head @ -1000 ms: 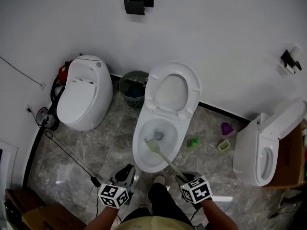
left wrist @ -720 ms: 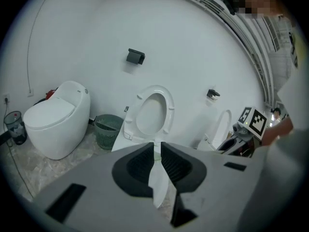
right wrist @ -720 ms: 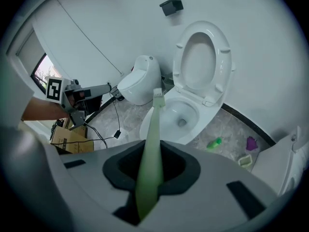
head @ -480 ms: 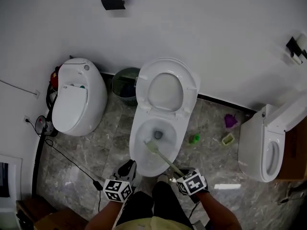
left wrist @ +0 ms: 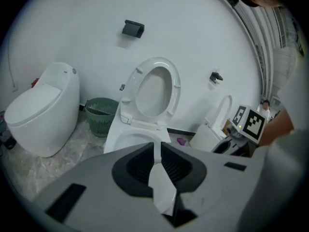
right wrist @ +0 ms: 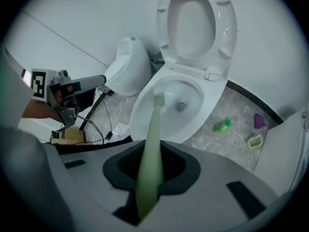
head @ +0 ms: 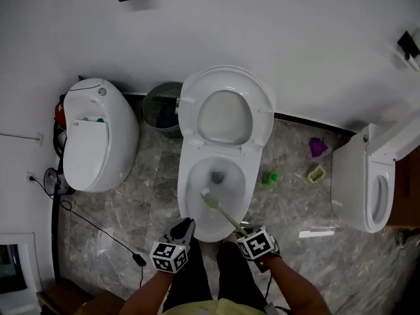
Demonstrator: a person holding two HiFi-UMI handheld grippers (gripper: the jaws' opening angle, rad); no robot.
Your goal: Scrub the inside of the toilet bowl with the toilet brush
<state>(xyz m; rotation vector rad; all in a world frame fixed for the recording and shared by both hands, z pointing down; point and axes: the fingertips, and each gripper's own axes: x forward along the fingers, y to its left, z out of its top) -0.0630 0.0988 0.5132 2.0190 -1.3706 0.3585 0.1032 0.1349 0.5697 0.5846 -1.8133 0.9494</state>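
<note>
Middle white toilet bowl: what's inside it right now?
The bristle head of the pale green toilet brush, held by the right hand-held gripper, and the dark drain hole. The surface under the head is covered.

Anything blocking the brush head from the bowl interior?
Nothing visible. The seat is raised, and the toilet brush, held in the right claw, has its head inside the toilet bowl.

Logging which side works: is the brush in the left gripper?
No, the brush handle is clamped between the jaws of the right gripper, its head reaching into the bowl.
</note>
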